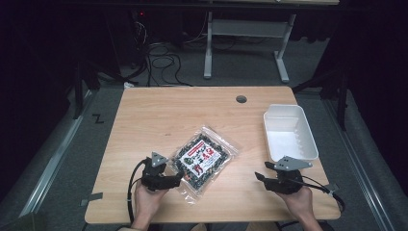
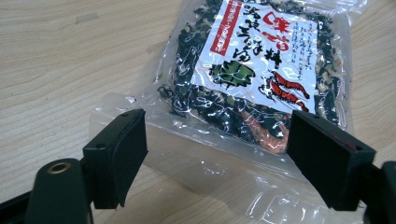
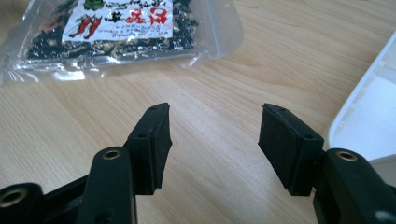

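Note:
A clear plastic bag of dark dried greens with a white and red label (image 1: 202, 159) lies flat near the middle of the wooden table (image 1: 159, 115). My left gripper (image 1: 179, 179) is open at the bag's near-left corner; in the left gripper view the bag (image 2: 252, 70) has its clear sealed edge lying between the two jaws of the gripper (image 2: 217, 158). My right gripper (image 1: 260, 176) is open over bare wood to the right of the bag, near the tray. In the right gripper view that gripper (image 3: 212, 140) holds nothing, and the bag (image 3: 121, 28) lies farther off at upper left.
An empty white plastic tray (image 1: 288, 132) stands at the table's right side, its rim (image 3: 369, 116) close to my right gripper. A round cable hole (image 1: 241, 99) is at the table's far edge. Cables and a desk frame (image 1: 245, 43) lie on the floor beyond.

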Demonstrator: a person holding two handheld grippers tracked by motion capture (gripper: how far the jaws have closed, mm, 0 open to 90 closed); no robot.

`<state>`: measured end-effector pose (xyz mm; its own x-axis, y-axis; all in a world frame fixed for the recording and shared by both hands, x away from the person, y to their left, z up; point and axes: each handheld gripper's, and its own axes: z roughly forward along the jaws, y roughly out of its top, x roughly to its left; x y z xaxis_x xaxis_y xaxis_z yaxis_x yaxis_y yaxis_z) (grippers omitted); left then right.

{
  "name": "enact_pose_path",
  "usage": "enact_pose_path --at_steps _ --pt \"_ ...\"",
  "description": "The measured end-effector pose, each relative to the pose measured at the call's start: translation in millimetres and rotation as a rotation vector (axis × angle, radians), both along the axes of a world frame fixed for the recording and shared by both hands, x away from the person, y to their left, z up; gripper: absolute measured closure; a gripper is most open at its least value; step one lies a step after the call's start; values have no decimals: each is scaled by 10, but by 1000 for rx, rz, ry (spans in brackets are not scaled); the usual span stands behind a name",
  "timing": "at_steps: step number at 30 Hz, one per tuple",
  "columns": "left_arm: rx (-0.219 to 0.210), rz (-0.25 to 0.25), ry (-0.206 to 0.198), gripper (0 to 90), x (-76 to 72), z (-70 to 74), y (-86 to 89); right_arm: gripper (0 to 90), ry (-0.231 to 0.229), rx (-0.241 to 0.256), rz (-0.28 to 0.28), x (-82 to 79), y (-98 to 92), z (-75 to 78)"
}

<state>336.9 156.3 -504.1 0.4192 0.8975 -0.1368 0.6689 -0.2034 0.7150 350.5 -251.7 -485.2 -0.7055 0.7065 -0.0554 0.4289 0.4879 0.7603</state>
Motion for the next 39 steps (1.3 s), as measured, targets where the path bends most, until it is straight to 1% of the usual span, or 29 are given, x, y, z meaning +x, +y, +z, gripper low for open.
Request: enact_pose_path --at_steps 4,7,8,9,11,13,14,15,16,17,18,20,24,27,30,34,37,39 --pt "7 -2 6 198 4 -3 -18 441 1 -10 1 -4 15 -22" --pt "15 3 31 184 27 -24 -40 439 -1 -2 -5 1 5 -13" --pt "15 3 31 180 27 -24 -40 439 -1 -2 -5 1 5 -13" --pt "13 15 32 180 32 -24 -51 438 1 0 -6 0 5 -13" --pt "4 23 36 173 47 -12 -86 435 0 -3 -7 0 8 -18" --pt "11 23 33 164 56 -5 -117 433 -3 -5 -5 0 9 -19" --pt "13 24 43 162 76 -12 -139 428 -2 -2 -6 -3 10 -16" --pt "13 24 43 159 76 -12 -139 428 -2 -2 -6 -3 10 -16" --pt "8 29 57 159 106 -30 -145 424 -7 3 -10 -1 8 -15" --pt "8 29 57 159 106 -30 -145 424 -7 3 -10 -1 8 -15" --pt "-3 34 77 159 140 -54 -140 421 -6 5 -9 0 10 -16" --pt "0 46 86 158 168 -71 -138 420 -1 2 -5 -6 13 -18" --pt "2 59 86 157 192 -83 -136 419 6 10 -4 -16 18 -13" --pt "2 72 88 157 218 -79 -128 419 1 19 -4 -18 14 -2" --pt "18 99 89 157 253 -75 -127 421 -1 21 -15 -20 3 21" --pt "37 119 98 157 280 -81 -130 432 -15 33 -37 -50 -43 85" --pt "64 133 101 156 326 -79 -153 438 -20 25 -52 -81 -68 108" --pt "66 135 103 156 333 -83 -156 440 -25 9 -61 -96 -82 117"
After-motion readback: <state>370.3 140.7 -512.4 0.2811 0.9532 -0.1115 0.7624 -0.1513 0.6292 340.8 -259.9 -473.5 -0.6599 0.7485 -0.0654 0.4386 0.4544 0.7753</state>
